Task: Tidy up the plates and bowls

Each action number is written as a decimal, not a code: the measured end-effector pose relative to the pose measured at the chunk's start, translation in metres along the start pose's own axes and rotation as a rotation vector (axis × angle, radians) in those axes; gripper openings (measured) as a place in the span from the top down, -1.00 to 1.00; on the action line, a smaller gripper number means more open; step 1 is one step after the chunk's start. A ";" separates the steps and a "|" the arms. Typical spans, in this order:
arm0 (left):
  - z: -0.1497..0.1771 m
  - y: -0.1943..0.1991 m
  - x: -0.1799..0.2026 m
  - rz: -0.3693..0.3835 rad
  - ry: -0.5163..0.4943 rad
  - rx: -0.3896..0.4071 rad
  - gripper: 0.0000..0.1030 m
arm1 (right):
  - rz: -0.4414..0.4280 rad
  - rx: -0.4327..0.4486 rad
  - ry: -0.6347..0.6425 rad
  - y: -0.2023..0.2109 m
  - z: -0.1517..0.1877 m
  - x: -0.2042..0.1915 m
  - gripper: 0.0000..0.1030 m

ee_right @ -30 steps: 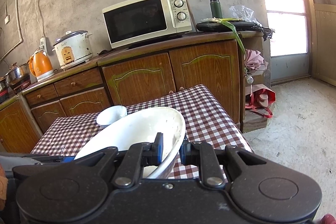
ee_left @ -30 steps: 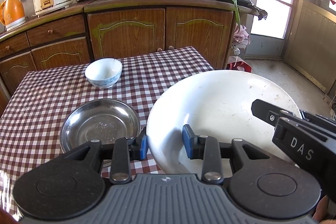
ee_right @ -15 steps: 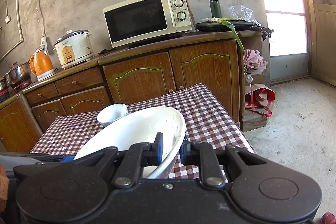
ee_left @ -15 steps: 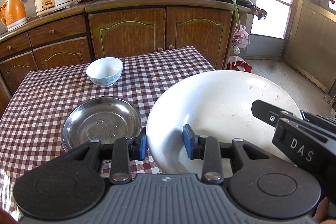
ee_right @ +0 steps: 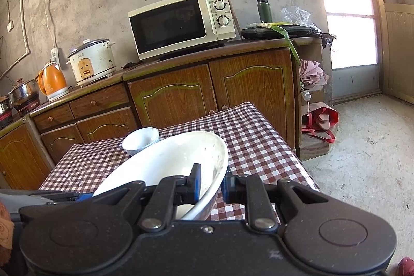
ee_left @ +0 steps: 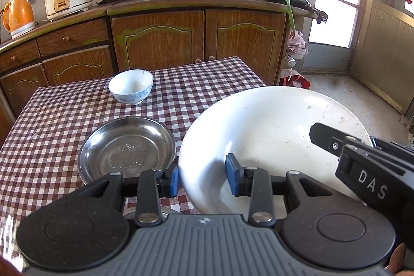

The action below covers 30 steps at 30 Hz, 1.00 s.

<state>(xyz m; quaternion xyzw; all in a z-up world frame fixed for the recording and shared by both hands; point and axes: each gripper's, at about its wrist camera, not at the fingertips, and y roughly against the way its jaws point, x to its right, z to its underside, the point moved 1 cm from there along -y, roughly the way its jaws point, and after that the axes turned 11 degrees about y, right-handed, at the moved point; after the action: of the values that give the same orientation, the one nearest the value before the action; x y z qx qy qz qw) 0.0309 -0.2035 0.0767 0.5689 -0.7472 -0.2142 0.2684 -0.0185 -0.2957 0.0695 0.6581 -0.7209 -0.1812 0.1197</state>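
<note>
Lower right of the left wrist view, the right gripper (ee_right: 210,181) clamps the white plate's (ee_left: 271,131) rim; the left gripper (ee_left: 203,179) straddles its near edge, seemingly not pinching.

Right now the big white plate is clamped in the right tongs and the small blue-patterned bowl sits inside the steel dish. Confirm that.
Not quite. The small blue-patterned bowl stands by itself on the checked tablecloth, beyond the steel dish, which holds nothing; the left wrist view shows it. The big white plate is indeed clamped in the right tongs.
</note>
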 end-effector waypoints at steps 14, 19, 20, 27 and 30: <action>0.010 0.007 -0.006 -0.001 0.001 0.003 0.32 | -0.005 0.000 -0.004 0.008 0.006 -0.006 0.59; 0.013 0.010 -0.006 -0.004 0.002 0.002 0.32 | -0.008 0.000 -0.007 0.013 0.011 -0.009 0.59; 0.014 0.010 -0.007 -0.003 0.003 0.001 0.32 | -0.009 0.000 -0.007 0.014 0.012 -0.011 0.59; 0.018 0.014 -0.008 -0.002 0.002 0.002 0.32 | -0.012 0.000 -0.011 0.017 0.016 -0.013 0.59; 0.019 0.014 -0.008 -0.002 0.005 0.001 0.32 | -0.012 -0.001 -0.011 0.017 0.016 -0.013 0.59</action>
<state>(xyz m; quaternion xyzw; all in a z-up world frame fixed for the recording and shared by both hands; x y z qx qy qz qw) 0.0103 -0.1916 0.0696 0.5704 -0.7460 -0.2128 0.2698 -0.0393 -0.2799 0.0633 0.6614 -0.7175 -0.1857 0.1150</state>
